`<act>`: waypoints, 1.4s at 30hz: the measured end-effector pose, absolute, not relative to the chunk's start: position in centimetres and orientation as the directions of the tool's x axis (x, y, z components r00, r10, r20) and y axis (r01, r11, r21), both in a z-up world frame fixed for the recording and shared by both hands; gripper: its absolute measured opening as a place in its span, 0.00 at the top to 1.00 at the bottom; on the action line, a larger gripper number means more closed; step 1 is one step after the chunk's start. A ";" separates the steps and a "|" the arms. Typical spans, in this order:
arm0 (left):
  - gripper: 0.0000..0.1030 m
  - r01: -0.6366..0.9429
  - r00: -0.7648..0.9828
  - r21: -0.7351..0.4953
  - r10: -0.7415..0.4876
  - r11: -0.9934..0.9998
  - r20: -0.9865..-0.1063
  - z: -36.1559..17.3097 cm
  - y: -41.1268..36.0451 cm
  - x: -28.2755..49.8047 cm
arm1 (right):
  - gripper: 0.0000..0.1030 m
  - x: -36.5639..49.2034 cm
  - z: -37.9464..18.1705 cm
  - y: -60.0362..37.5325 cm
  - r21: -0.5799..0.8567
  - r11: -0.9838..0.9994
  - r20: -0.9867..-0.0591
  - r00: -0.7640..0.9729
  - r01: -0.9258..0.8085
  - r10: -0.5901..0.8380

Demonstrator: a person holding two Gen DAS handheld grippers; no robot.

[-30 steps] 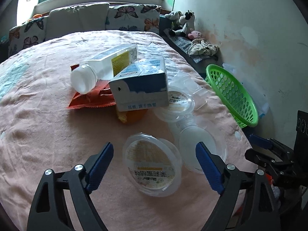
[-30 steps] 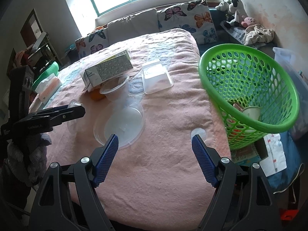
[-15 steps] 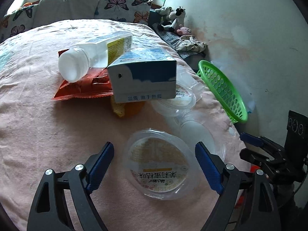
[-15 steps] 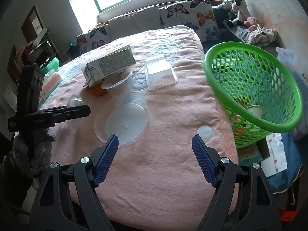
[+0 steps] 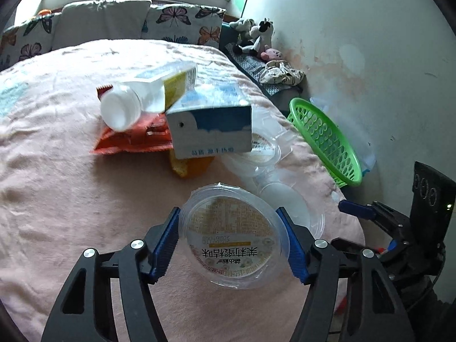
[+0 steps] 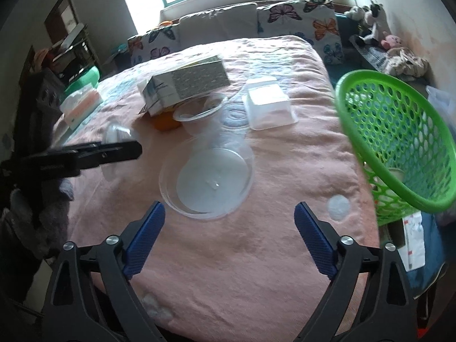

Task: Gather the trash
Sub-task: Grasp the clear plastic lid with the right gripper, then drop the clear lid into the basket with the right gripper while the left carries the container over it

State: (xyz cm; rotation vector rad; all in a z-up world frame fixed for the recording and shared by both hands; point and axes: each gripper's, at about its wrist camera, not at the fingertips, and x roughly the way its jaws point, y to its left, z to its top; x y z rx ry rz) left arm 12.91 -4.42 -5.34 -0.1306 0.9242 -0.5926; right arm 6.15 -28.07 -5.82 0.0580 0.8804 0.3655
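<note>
gripping a clear lidded tub [image 5: 234, 236] by its rim, the left tongs [image 5: 233, 242] had their blue pads pressed on either side of the round container, which sat low over the pink bedspread [image 5: 71, 199] near the bed's foot. the printed label on the lid faced the camera, and the thin plastic looked likely to flex, so a firm but not crushing squeeze across the widest part seemed the sound way to carry it.

the right tongs [image 6: 229, 240] hung wide open and empty above the bedspread, just short of a shallow clear dish [image 6: 206, 183]. beyond it lay a small clear cup [image 6: 201, 115], a rectangular clear tray [image 6: 269, 107] and a milk carton [image 6: 185, 87]. a plastic bottle [image 5: 142, 98] rested on a red snack wrapper [image 5: 131, 138] behind the carton in the left view.

the green basket [image 6: 399, 145] stood tilted off the bed's right edge, with some trash already showing through its mesh. judged from here, the tub needed lifting clear of the dish beside it, then a level swing rightward over the basket's rim before release, keeping the lid upward so it would not pop loose. most of the litter was not yet collected.
</note>
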 end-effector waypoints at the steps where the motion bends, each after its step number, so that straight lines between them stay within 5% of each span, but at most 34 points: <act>1: 0.38 0.423 0.466 -0.343 -0.526 0.839 -0.712 -5.0 -4.3 12.8 | 0.09 6.4 -5.9 -27.7 0.195 0.935 -0.745 0.575 -0.298 0.338; 20: 0.38 0.407 0.517 -0.316 -0.502 0.857 -0.694 -2.6 -2.8 12.6 | 0.07 9.8 -7.8 -23.9 0.090 0.936 -0.779 0.562 -0.341 0.279; 42: 0.38 0.501 0.485 -0.296 -0.547 0.813 -0.682 -0.4 -9.1 12.9 | 0.11 7.1 -3.0 -32.5 0.186 0.958 -0.694 0.660 -0.220 0.287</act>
